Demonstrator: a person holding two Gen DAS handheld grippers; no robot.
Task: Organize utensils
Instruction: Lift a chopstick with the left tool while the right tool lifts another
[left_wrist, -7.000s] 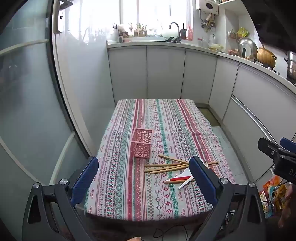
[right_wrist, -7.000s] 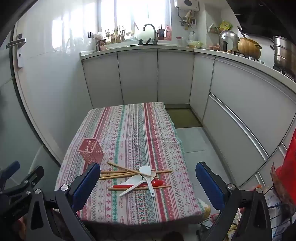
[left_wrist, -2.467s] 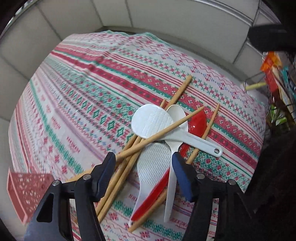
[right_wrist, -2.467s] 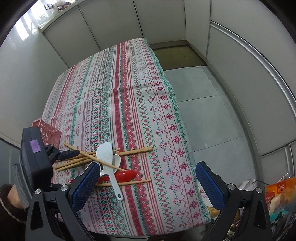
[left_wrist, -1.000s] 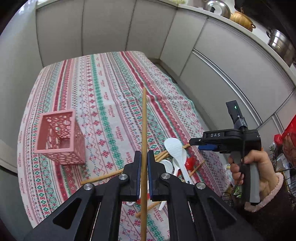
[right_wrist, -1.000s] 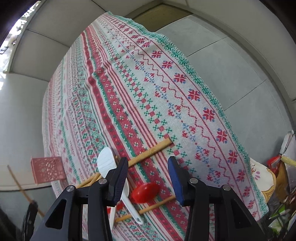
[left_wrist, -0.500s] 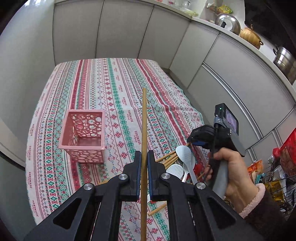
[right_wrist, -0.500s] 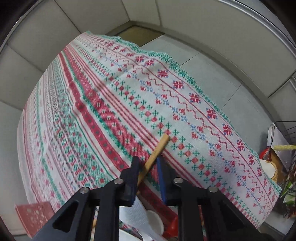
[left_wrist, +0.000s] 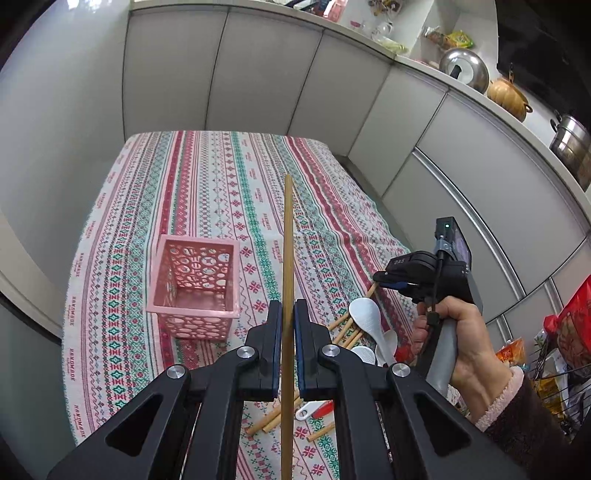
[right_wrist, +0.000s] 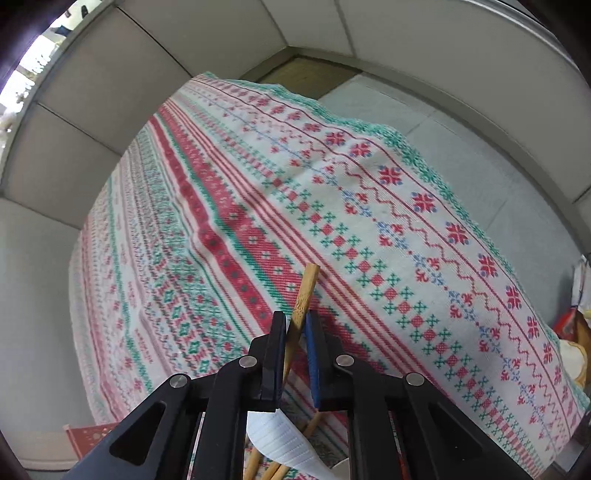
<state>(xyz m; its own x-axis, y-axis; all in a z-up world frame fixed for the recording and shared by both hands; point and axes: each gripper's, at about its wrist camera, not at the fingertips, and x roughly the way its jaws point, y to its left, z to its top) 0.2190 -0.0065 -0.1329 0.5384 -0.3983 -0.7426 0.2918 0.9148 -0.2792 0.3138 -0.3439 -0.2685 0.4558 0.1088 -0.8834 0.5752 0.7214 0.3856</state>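
Note:
My left gripper is shut on a wooden chopstick, which stands up between the pads just right of the pink perforated basket. A person's hand holds my right gripper low over the utensil pile at the right. Its jaws are closing, and in the right wrist view the right gripper has both pads against the end of another chopstick above the cloth. White rice paddles, a red spoon and loose chopsticks lie on the patterned tablecloth.
Grey cabinets wrap around the table's far and right sides, with pots on the counter. A white paddle and the basket's corner lie beneath my right gripper. Tiled floor lies beyond the table's right edge; bags sit there.
My right gripper has come down over the pile and closed its jaws from wide apart onto a chopstick's end. My left gripper has carried its chopstick closer to the pink basket.

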